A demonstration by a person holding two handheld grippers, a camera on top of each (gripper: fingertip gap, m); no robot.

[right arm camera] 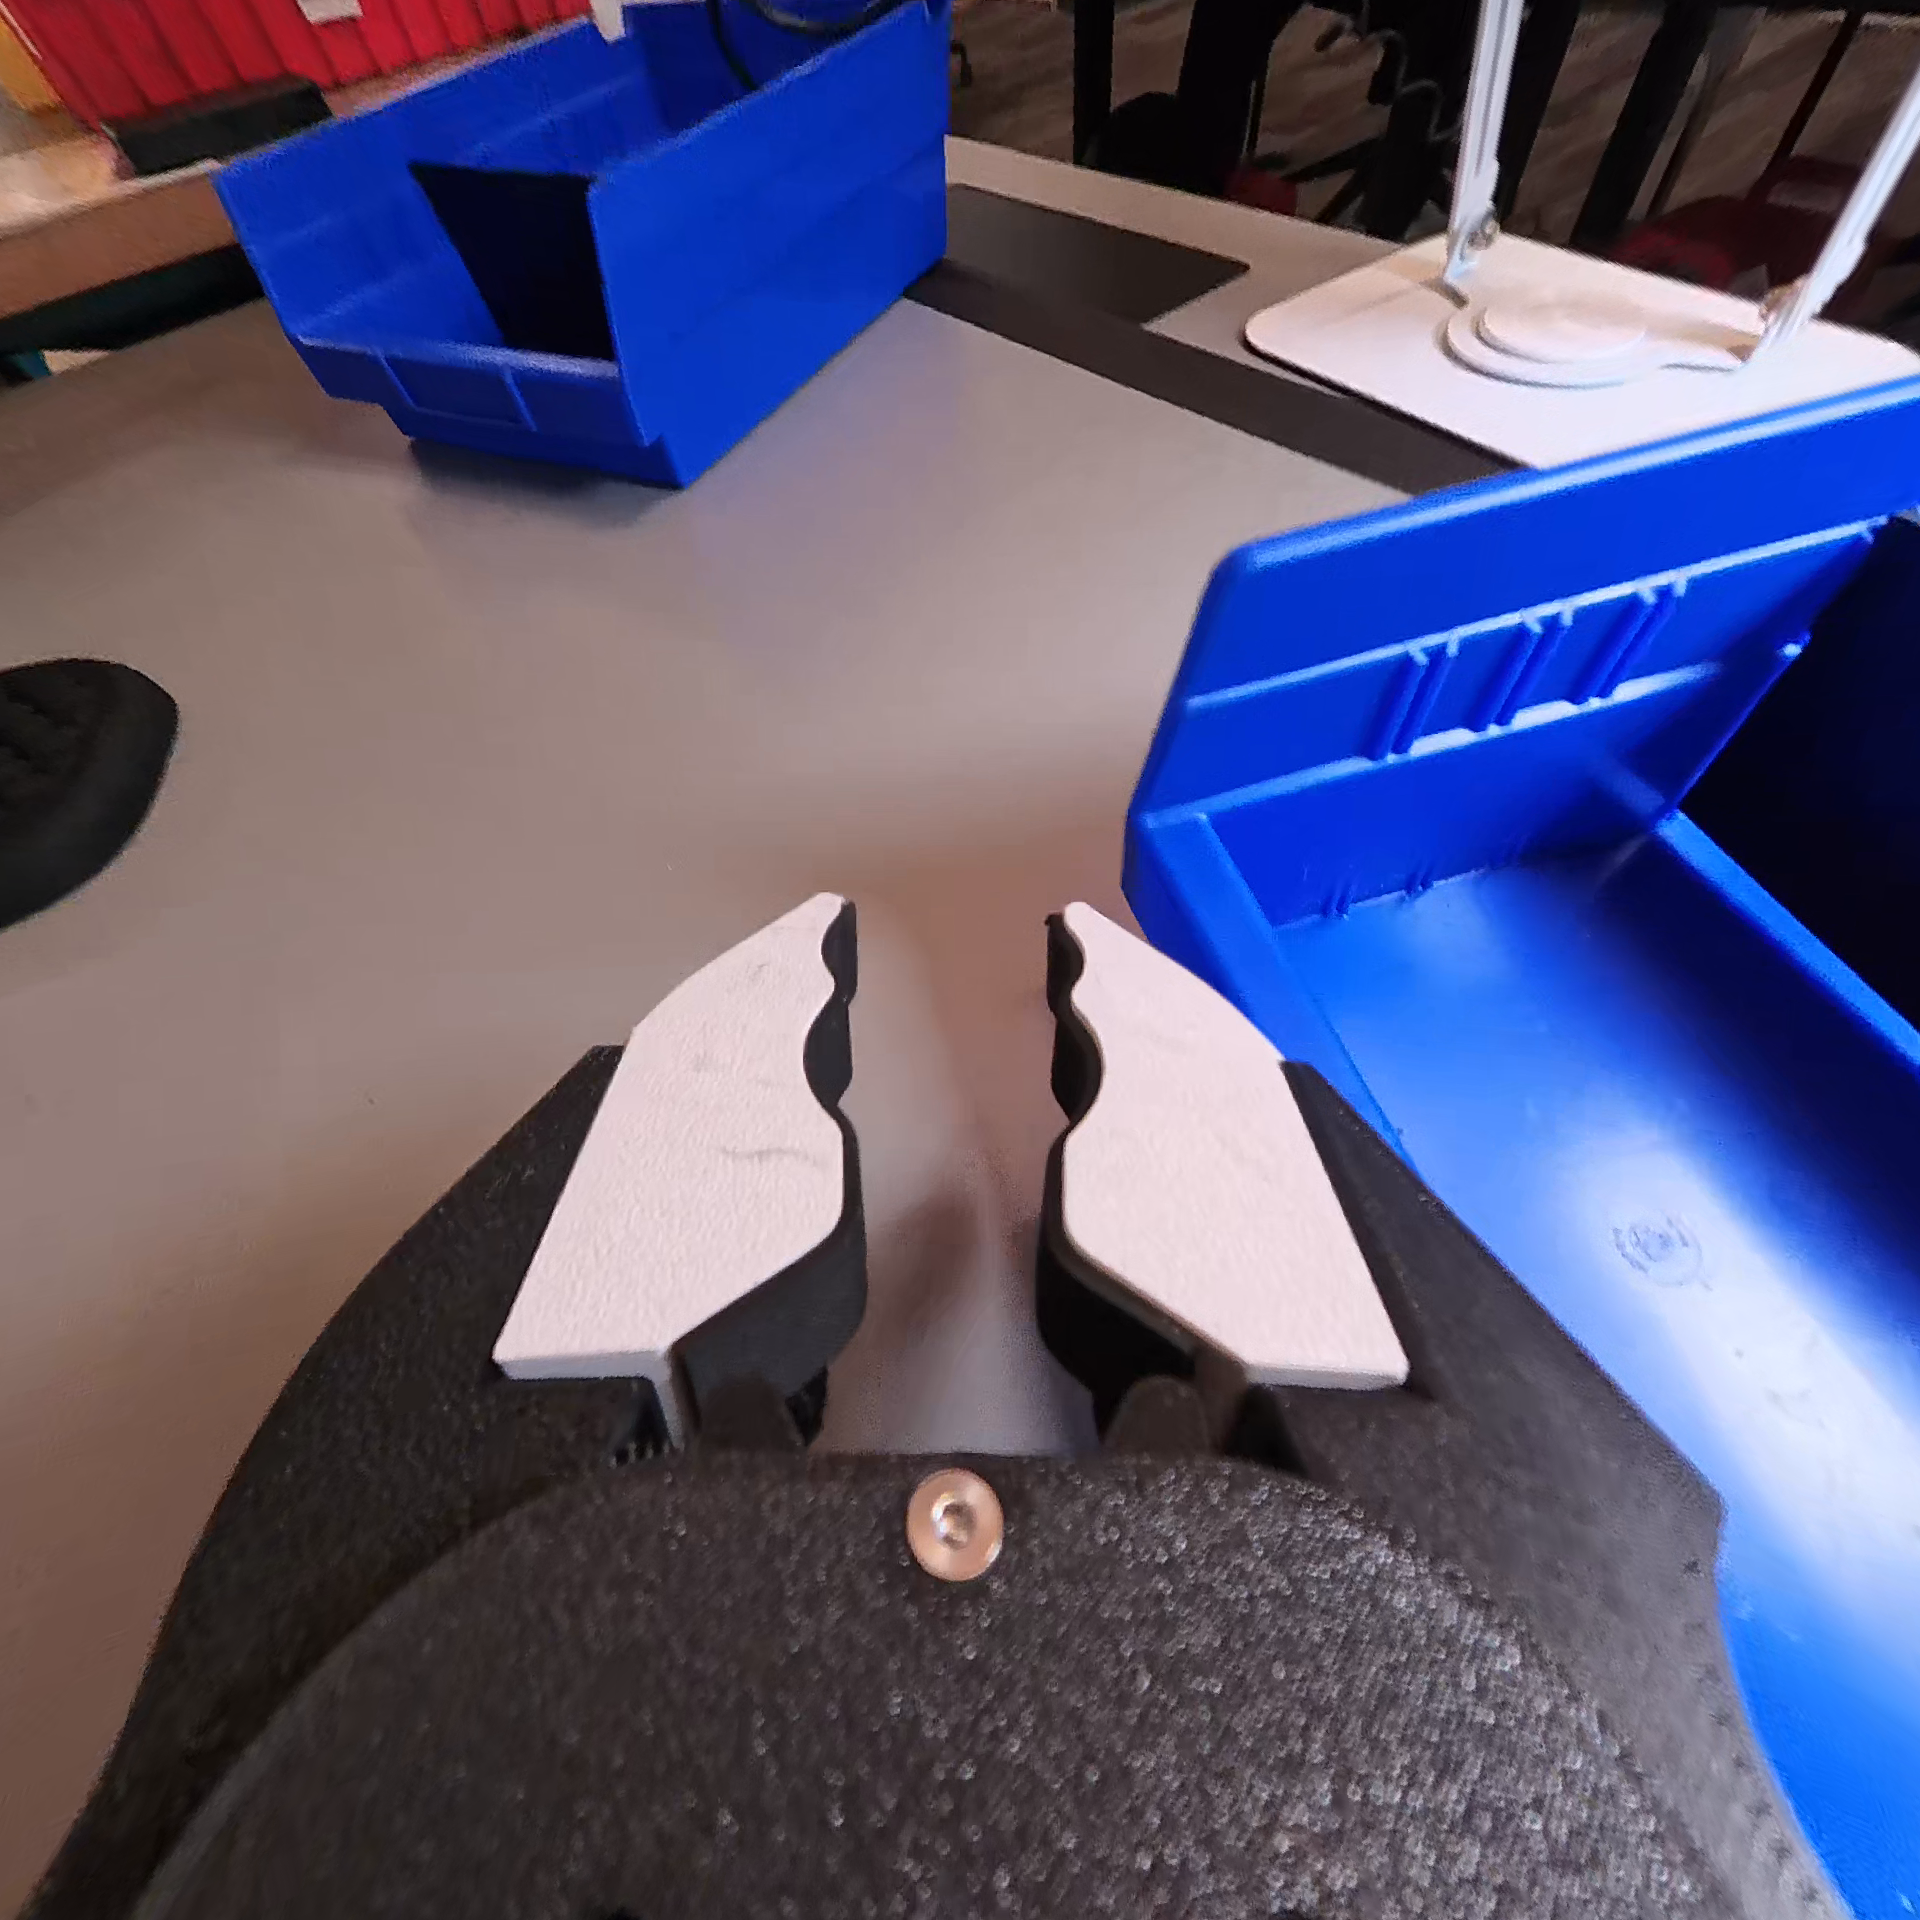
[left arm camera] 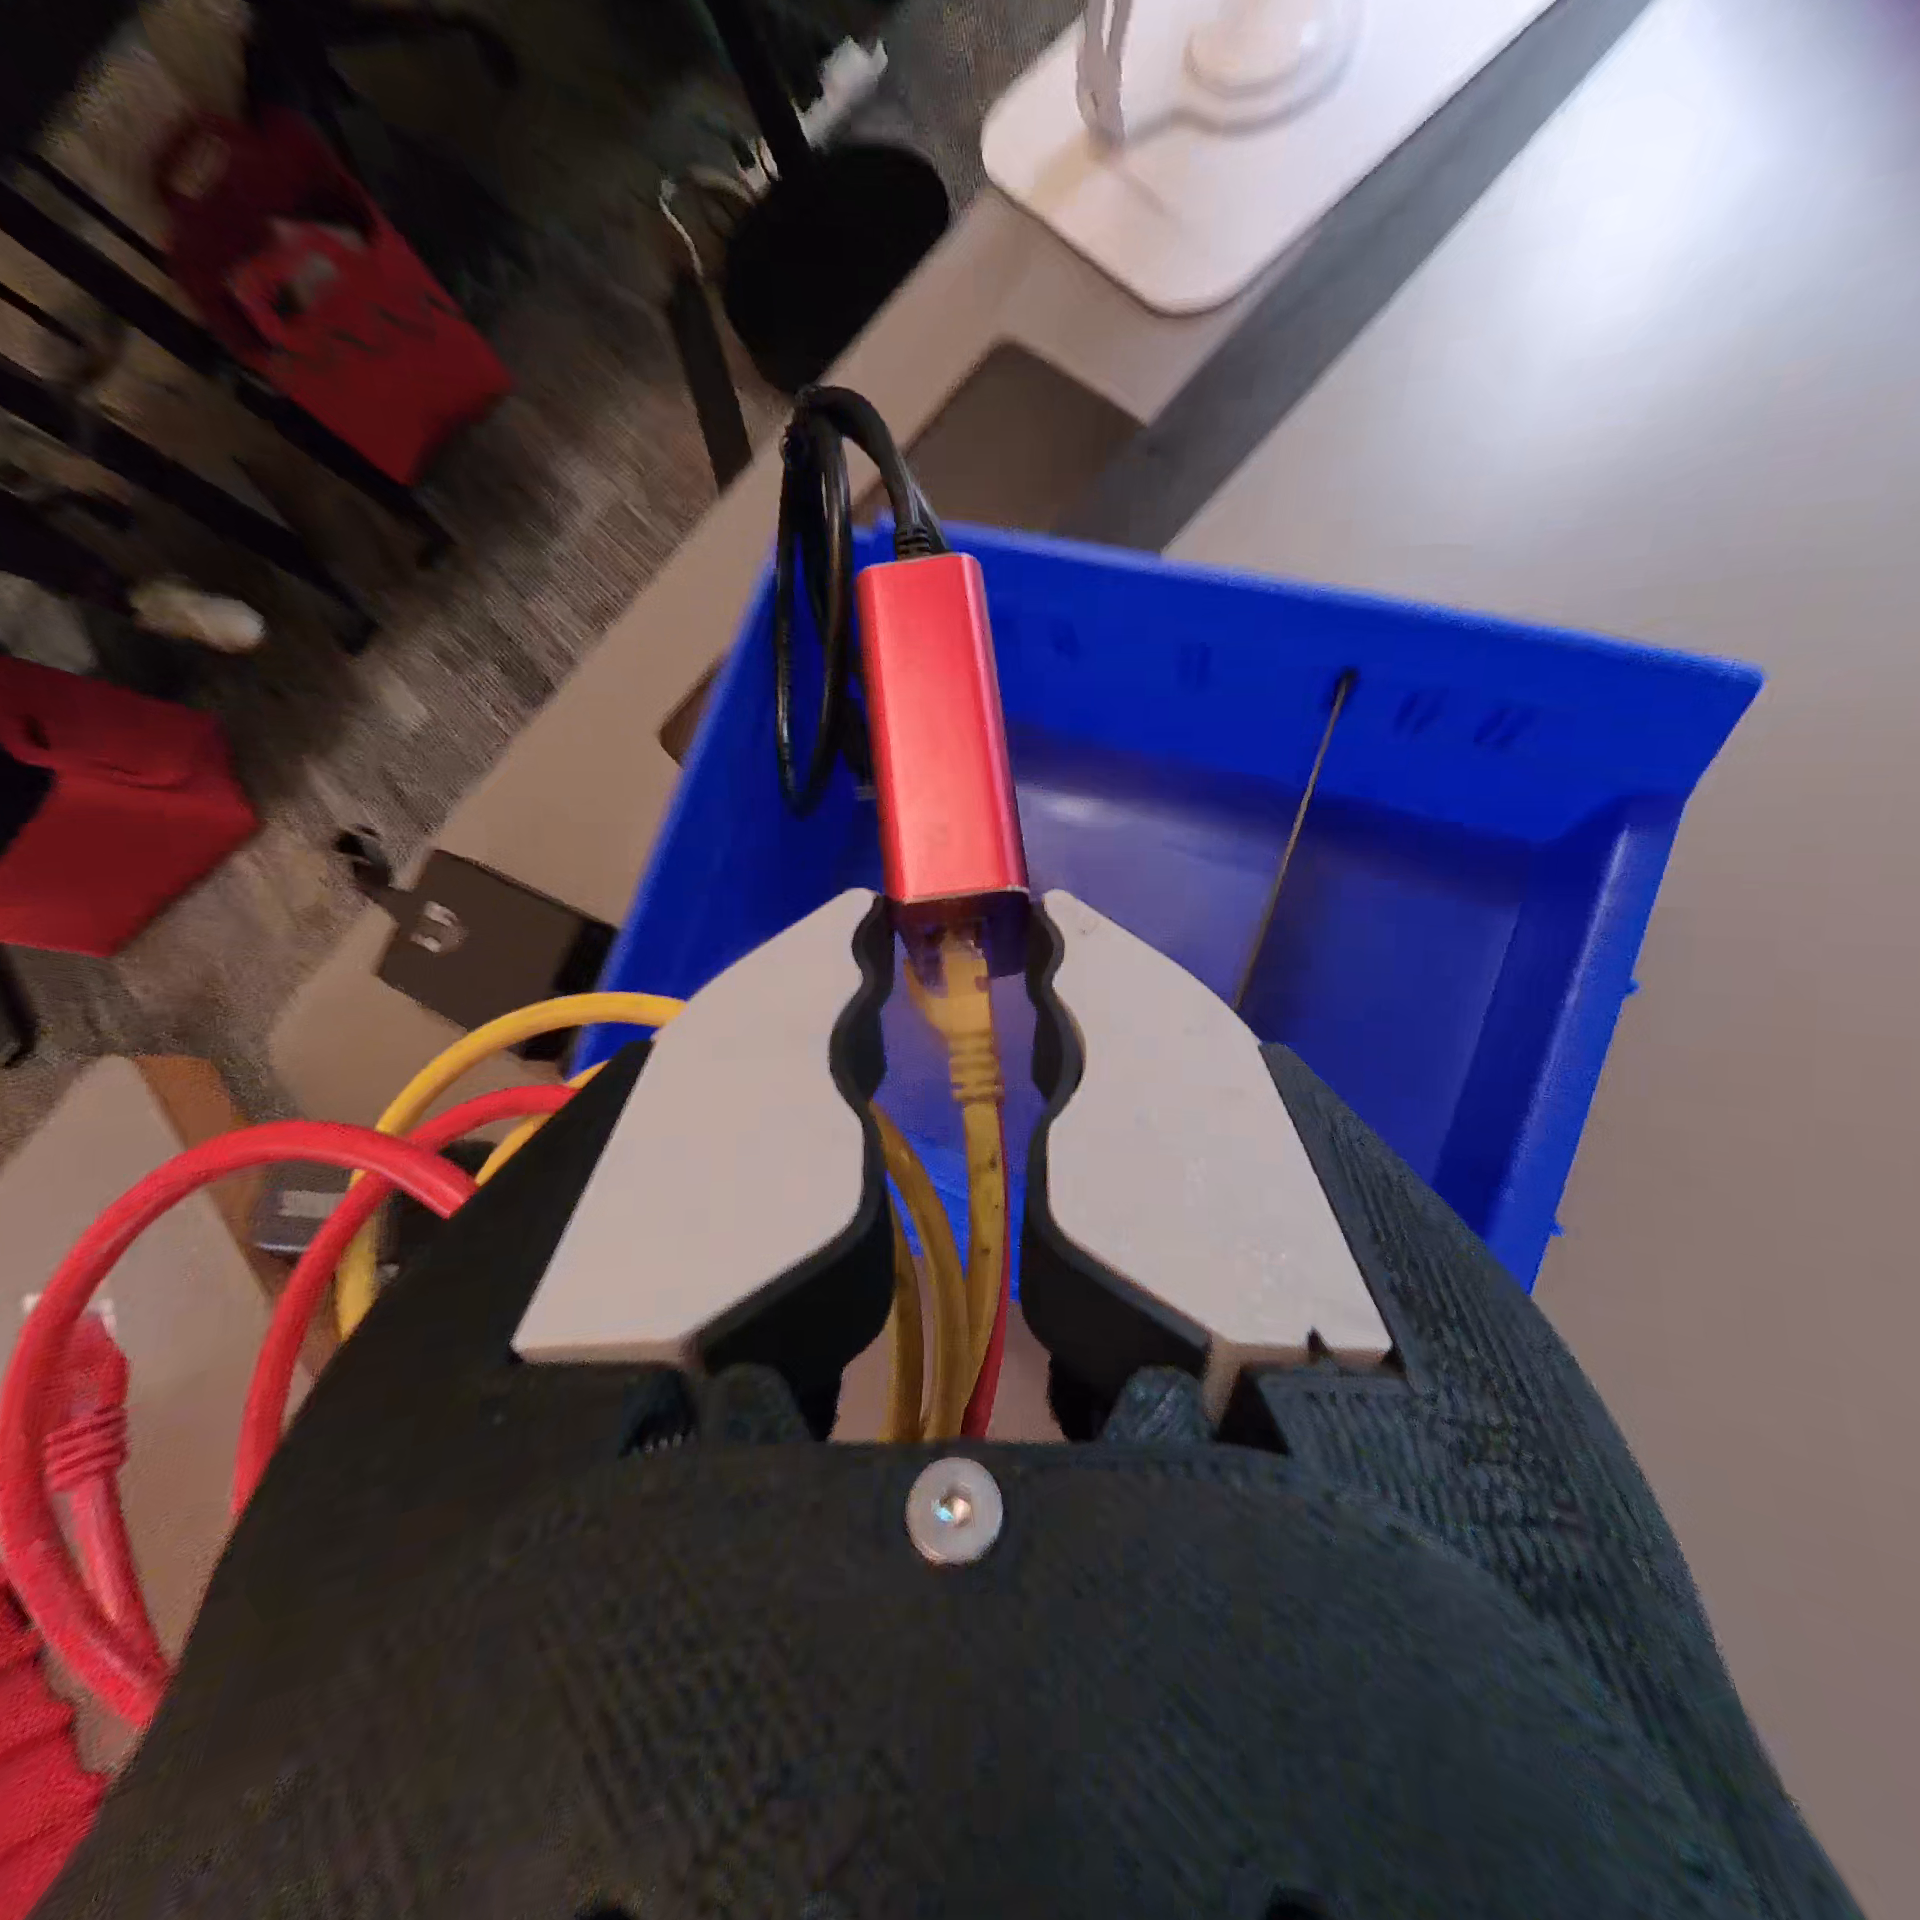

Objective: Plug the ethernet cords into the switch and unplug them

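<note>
In the left wrist view my left gripper is shut on the lower end of a red metal adapter, the switch, and holds it above a blue bin. A yellow ethernet cord's plug sits in the switch's port between my fingers, and the cord runs back under the gripper. A short black cable loops from the switch's far end. A red ethernet cord with a free red plug hangs at the lower left. In the right wrist view my right gripper is open and empty, low over the grey table.
A blue bin stands right beside my right gripper, and a second blue bin stands at the far left. A white stand base is at the far right. A black textured object shows at the left edge. A thin black rod leans in the bin.
</note>
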